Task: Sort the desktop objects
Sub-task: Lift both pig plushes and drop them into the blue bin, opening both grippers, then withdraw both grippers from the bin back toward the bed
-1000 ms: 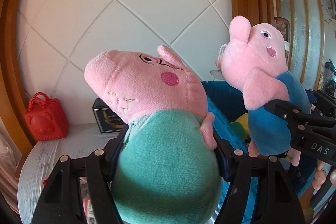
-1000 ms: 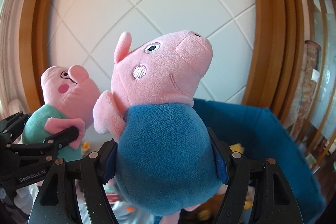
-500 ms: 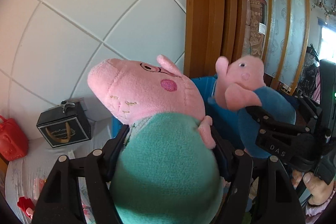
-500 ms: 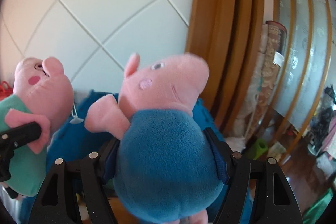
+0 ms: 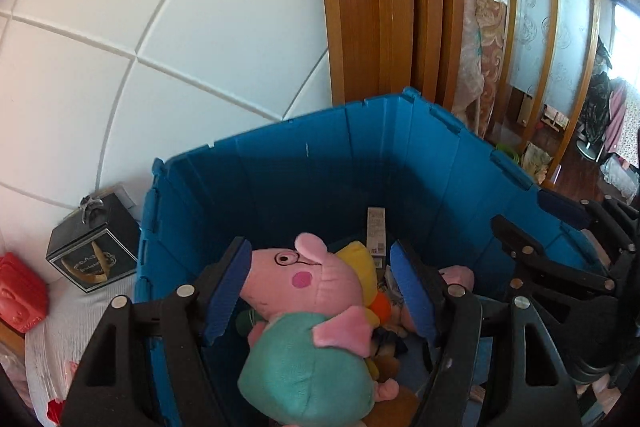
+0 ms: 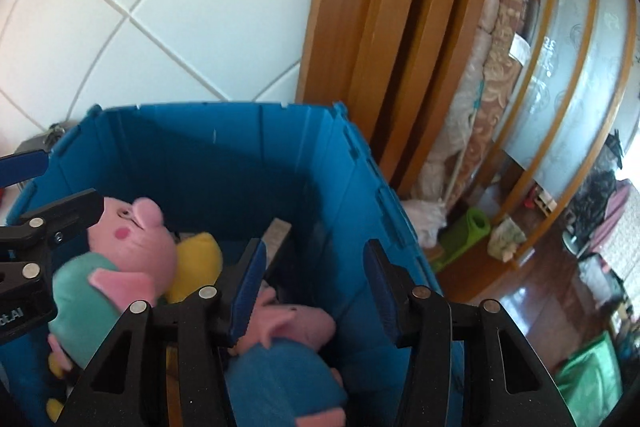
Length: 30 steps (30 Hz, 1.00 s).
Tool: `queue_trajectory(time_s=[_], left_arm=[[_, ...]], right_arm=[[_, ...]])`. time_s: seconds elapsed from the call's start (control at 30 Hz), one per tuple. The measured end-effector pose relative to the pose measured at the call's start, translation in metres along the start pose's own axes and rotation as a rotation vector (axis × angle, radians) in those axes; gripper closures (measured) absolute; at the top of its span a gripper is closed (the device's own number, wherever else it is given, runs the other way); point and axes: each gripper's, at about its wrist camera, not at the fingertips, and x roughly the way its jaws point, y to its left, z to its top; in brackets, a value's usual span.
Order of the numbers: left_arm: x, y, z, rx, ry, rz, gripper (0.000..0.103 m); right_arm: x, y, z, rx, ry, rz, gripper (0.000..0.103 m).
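Observation:
A blue bin (image 5: pixel 280 131) fills the lower part of both views. The green-bodied pig plush (image 5: pixel 308 367) lies inside it on other toys, below my left gripper (image 5: pixel 318 247). That gripper's pads stand apart from the plush and do not press it. The blue-bodied pig plush (image 6: pixel 280 359) lies in the bin under my right gripper (image 6: pixel 314 245). The right jaws are closing, and their pads grip nothing. The left gripper (image 6: pixel 40 195) shows at the left edge of the right wrist view, beside the green-bodied pig plush (image 6: pixel 92 287).
A yellow plush (image 5: pixel 356 259) and a slim box (image 5: pixel 376 231) also sit in the bin. Left of the bin are a black gift box (image 5: pixel 92 251) and a red case (image 5: pixel 20 295). A wooden frame (image 5: pixel 380 7) and a rolled carpet (image 5: pixel 484 27) stand behind.
Both grippers swung right and down over the blue bin. Both pig plushes left the jaws and now lie inside it. The right jaws stand narrower than before.

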Motion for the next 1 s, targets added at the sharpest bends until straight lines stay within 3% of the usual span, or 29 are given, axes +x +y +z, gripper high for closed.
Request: queue_trajectory(time_s=[0.1,0.17,0.27,0.4,0.73,1.0], left_arm=[[0.005,0.001,-0.007,0.016,0.037,0.011,0.032],[0.002,0.002,-0.01,0.022,0.044,0.018,0.032],[-0.006,0.003,-0.015,0.021,0.052,0.015,0.032],[-0.022,0.007,-0.023,0.025,0.053,0.02,0.032],[-0.069,0.025,-0.044,0.018,0.027,0.031,0.031],[-0.123,0.037,-0.072,0.008,-0.044,-0.013,0.031]], right_arm=[[0.009,-0.002,-0.003,-0.007,0.038,-0.003,0.051],[0.013,-0.002,-0.006,-0.014,0.056,-0.008,0.041],[0.014,0.0,-0.011,-0.033,0.077,-0.011,0.036],[0.008,0.001,-0.014,-0.043,0.083,0.0,0.033],[-0.042,0.001,-0.024,-0.101,0.049,-0.033,0.029],[-0.09,0.005,-0.046,-0.13,0.008,-0.046,0.022]])
